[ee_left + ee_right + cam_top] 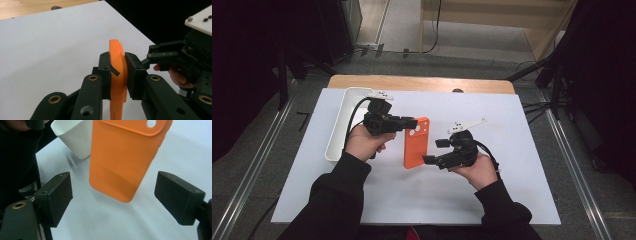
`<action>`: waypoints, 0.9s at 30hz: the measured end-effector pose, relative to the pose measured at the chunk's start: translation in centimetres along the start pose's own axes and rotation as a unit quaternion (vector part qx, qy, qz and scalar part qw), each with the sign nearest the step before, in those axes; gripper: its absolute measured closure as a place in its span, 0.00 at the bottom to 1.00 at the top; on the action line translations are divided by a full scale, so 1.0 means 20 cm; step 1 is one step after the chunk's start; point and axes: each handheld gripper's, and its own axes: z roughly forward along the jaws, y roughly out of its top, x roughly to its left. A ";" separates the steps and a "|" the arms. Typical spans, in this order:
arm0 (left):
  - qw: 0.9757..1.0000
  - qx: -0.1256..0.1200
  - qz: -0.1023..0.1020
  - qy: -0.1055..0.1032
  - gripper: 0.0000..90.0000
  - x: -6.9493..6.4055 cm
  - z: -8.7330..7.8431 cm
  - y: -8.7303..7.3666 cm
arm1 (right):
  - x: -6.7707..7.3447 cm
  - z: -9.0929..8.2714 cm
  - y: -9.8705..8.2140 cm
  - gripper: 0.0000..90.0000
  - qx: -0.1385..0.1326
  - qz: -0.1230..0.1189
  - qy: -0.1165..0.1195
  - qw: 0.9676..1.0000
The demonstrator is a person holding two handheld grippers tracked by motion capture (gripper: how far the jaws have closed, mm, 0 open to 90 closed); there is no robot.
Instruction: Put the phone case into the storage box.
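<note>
My left claw (117, 72) clamps flat orange plastic phone case (416, 142) at top; its long axis runs toward my open right claw (125, 202), bottom end just ahead.

Orange phone case (125, 157): top cut by upper edge in right gripper view; lower end cut by bottom edge in left gripper view (117, 75). White tray (343, 107): near side hidden behind left tool (412, 123) and hand.
</note>
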 end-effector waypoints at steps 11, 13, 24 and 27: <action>0.999 0.006 0.041 -0.030 0.85 -0.03 -0.01 -0.01 | -0.02 -0.07 0.01 0.16 0.010 -0.041 0.009 0.999; 0.998 0.009 0.045 -0.039 0.85 -0.03 -0.02 -0.01 | -0.03 -0.09 0.02 0.16 0.013 -0.049 0.012 0.999; 0.995 0.017 0.070 -0.069 0.85 -0.05 -0.02 -0.03 | -0.04 -0.12 0.02 0.16 0.035 -0.083 0.027 0.996; 0.994 0.019 0.070 -0.081 0.85 -0.05 -0.03 -0.03 | -0.04 -0.13 0.02 0.16 0.041 -0.091 0.030 0.995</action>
